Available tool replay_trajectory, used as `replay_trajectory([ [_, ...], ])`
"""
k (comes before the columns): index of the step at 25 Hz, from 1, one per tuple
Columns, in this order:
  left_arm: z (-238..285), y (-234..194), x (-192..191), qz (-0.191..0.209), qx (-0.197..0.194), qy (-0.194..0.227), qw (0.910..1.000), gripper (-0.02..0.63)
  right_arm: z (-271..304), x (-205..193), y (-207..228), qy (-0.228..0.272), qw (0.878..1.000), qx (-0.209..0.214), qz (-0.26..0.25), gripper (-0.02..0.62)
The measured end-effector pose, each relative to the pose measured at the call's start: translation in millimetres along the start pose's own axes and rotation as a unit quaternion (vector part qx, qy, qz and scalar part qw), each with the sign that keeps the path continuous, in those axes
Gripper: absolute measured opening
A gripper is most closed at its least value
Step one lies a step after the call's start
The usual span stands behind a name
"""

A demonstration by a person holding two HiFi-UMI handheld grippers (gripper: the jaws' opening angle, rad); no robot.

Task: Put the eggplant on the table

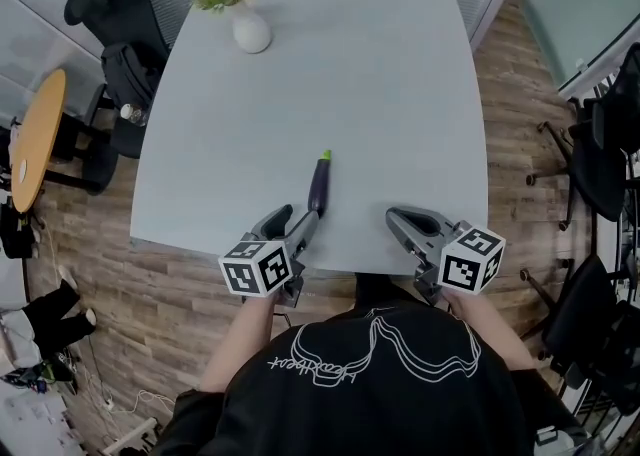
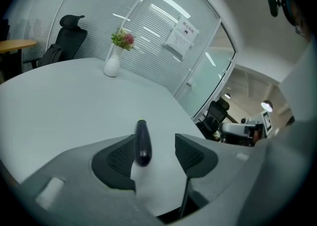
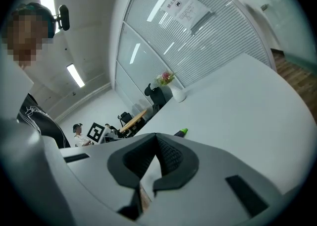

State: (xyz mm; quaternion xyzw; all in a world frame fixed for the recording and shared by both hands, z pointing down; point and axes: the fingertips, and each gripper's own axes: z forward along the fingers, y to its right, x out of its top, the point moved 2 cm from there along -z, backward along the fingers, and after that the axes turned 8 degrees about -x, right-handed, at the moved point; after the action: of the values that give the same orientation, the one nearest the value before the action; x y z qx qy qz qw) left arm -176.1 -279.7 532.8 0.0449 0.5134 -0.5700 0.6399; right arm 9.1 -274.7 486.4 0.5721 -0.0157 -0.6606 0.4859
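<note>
A slim dark purple eggplant [image 1: 319,187] with a green stem lies flat on the pale grey table [image 1: 350,74], near its front edge. My left gripper [image 1: 293,221] stands open just behind the eggplant's near end. In the left gripper view the eggplant [image 2: 142,143] shows between the jaws, close to the left pad, and neither pad presses on it. My right gripper [image 1: 400,216] hovers over the front edge to the right, shut and empty. In the right gripper view [image 3: 157,143] its pads meet at the tips, and only the eggplant's green tip [image 3: 183,132] shows past them.
A white vase of flowers [image 1: 250,29] stands at the table's far left corner. Black office chairs [image 1: 115,14] and a round wooden table [image 1: 35,134] are to the left, with more chairs [image 1: 600,144] to the right. The floor is wood.
</note>
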Motion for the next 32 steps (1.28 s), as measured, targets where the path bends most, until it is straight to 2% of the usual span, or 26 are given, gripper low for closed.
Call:
replay_trajectory([
  [5,-30.4,47.2,18.0,0.002,-0.059,0.05,0.997,0.235,-10.1,5.5,-25.9,0.02,0.999,0.022,-0.023,0.009],
  [9,-52.3,83.5,25.4,0.011,-0.114,0.074,0.9906,0.147,-19.4,3.7,-51.2,0.032,0.997,0.05,-0.043,0.009],
  [14,-72.7,115.7,21.4,0.043,-0.156,0.086,0.9831,0.069,-31.1,-1.6,-75.3,0.037,0.996,0.06,-0.06,0.009],
  [21,-84.0,136.9,8.5,0.108,-0.148,0.071,0.9806,0.028,-45.1,-7.7,-96.1,0.039,0.994,0.066,-0.074,0.009],
  [32,-87.0,150.4,2.6,0.12,-0.151,0.064,0.9792,0.021,-52.0,-15.7,-98.6,0.034,0.994,0.07,-0.08,0.009],
])
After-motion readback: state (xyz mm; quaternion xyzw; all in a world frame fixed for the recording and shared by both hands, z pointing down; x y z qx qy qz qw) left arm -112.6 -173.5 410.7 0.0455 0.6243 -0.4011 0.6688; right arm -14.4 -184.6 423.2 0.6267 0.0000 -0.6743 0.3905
